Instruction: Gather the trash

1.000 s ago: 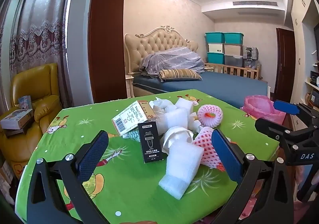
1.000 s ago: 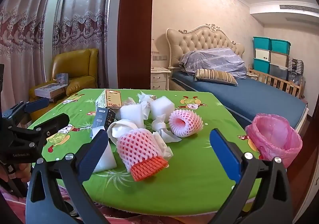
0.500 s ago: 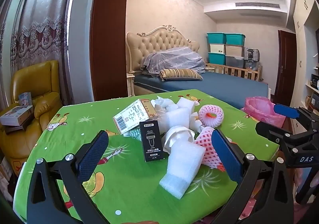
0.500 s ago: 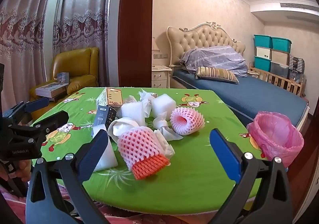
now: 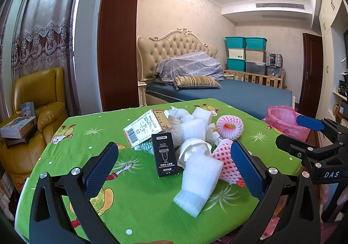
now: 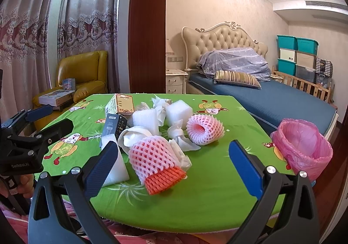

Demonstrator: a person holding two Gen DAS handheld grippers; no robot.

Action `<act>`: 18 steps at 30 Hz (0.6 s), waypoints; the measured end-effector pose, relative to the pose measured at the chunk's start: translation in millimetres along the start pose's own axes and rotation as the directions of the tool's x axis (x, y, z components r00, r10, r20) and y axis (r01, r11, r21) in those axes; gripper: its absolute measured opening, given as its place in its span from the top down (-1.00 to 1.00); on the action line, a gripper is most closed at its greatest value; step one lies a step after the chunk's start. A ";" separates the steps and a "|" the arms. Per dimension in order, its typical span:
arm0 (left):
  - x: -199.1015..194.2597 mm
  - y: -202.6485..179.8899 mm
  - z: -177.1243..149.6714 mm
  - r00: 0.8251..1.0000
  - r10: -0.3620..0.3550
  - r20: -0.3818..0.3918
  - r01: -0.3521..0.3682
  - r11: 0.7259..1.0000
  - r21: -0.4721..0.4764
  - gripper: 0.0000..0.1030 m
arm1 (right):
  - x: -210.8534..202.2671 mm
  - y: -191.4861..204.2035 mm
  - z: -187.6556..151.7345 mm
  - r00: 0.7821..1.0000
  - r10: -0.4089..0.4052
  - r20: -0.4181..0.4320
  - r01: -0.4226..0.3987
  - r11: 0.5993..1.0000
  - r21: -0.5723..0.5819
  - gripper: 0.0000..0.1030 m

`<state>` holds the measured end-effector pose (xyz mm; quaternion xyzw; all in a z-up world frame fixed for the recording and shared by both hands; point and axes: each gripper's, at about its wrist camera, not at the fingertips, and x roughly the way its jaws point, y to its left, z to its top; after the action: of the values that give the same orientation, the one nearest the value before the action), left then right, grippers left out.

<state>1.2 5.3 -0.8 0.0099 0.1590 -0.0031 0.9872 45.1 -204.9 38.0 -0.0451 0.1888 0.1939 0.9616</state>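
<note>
1. Nothing is collected yet: the trash pile (image 5: 187,141) lies in the middle of the green surface (image 5: 71,141), reaching toward its near edge.
2. The left gripper (image 5: 174,170) has its fingers spread wide and empty, framing the white foam block (image 5: 199,183).
3. The right gripper (image 6: 171,163) is likewise wide open and empty, facing the pink-and-orange fruit net (image 6: 156,163).
4. The pink bin bag (image 6: 304,146) stands off the surface's right edge.
5. Likely next: lower over one piece, pinch gently since foam squashes, carry it to the bag.

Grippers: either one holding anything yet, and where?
Nothing held. Left gripper and right gripper are both open, short of the trash pile on the table.
</note>
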 end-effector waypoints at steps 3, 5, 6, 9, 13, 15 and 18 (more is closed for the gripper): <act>0.0 0.2 0.2 1.000 0.000 0.000 0.000 1.000 -0.001 -0.88 | 0.0 0.0 0.0 1.000 0.000 -0.001 0.000 1.000 0.001 -0.92; -0.3 0.1 0.2 1.000 0.000 0.000 0.000 1.000 -0.001 -0.88 | -0.3 0.8 0.6 1.000 0.000 -0.001 0.000 1.000 0.001 -0.92; -0.1 0.1 0.1 1.000 0.000 0.000 0.000 1.000 -0.001 -0.88 | -0.3 0.7 0.6 1.000 0.001 -0.002 -0.001 1.000 0.001 -0.92; -0.2 0.0 0.0 1.000 0.000 0.000 0.000 1.000 -0.001 -0.88 | -0.2 0.7 0.7 1.000 0.000 -0.002 0.000 1.000 0.001 -0.92; -0.7 0.0 0.0 1.000 0.000 0.000 0.000 1.000 -0.001 -0.88 | -0.2 0.9 0.4 1.000 0.001 -0.004 -0.001 1.000 0.002 -0.92; -0.6 0.1 -0.1 1.000 0.000 0.000 0.000 1.000 -0.001 -0.88 | -0.8 0.9 0.0 1.000 0.001 -0.005 -0.001 1.000 0.002 -0.92; -0.5 0.3 -0.4 1.000 0.000 0.000 0.000 1.000 -0.001 -0.88 | -0.5 1.2 -1.2 1.000 0.001 -0.006 -0.001 1.000 0.004 -0.92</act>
<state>0.6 5.5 -1.0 0.0092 0.1591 -0.0032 0.9872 43.8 -204.2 37.1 -0.0435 0.1922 0.1936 0.9611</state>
